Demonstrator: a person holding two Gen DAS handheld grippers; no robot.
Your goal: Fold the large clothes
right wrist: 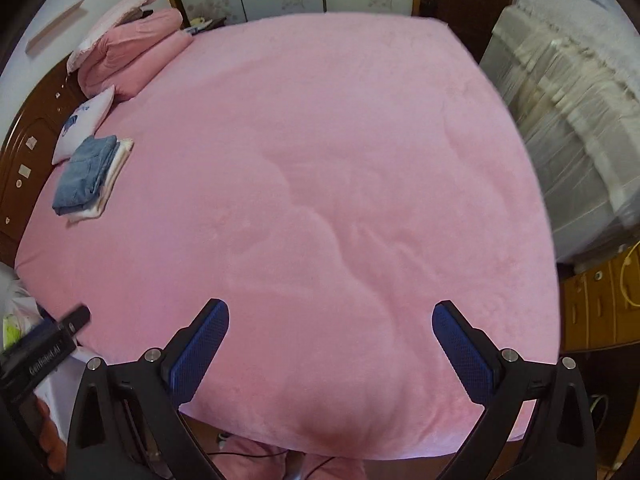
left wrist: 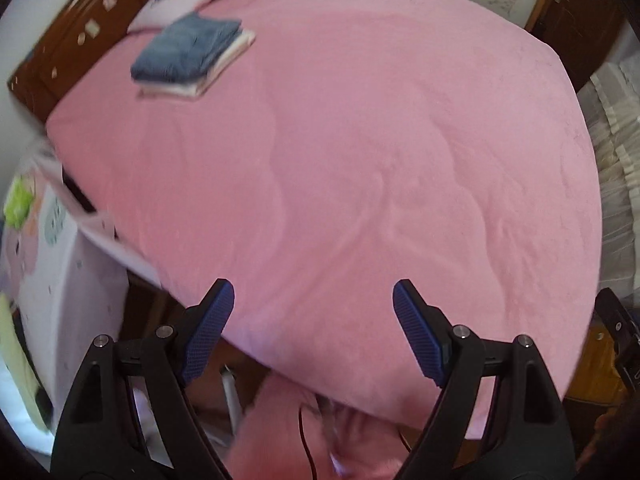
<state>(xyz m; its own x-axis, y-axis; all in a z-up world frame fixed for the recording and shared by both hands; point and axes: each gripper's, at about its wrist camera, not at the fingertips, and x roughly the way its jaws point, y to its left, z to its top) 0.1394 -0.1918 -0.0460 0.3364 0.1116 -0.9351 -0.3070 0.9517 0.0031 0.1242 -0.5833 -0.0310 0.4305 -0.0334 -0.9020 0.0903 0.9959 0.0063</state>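
Note:
A pink bed [left wrist: 360,140] fills both views; it also shows in the right wrist view [right wrist: 320,160]. A stack of folded clothes, blue denim on top of pale pieces [left wrist: 188,56], lies near the headboard; it also shows in the right wrist view [right wrist: 90,178]. My left gripper [left wrist: 314,292] is open and empty above the near edge of the bed. My right gripper [right wrist: 330,312] is open and empty above the near edge too. The left gripper's body [right wrist: 40,344] shows at the left of the right wrist view.
A white pillow [right wrist: 82,124] and folded pink bedding [right wrist: 132,52] lie by the dark wooden headboard [right wrist: 24,152]. A white plastic-wrapped bundle [right wrist: 572,120] stands right of the bed. Wooden drawers [right wrist: 600,304] are at the right. Printed bags [left wrist: 52,248] sit left of the bed.

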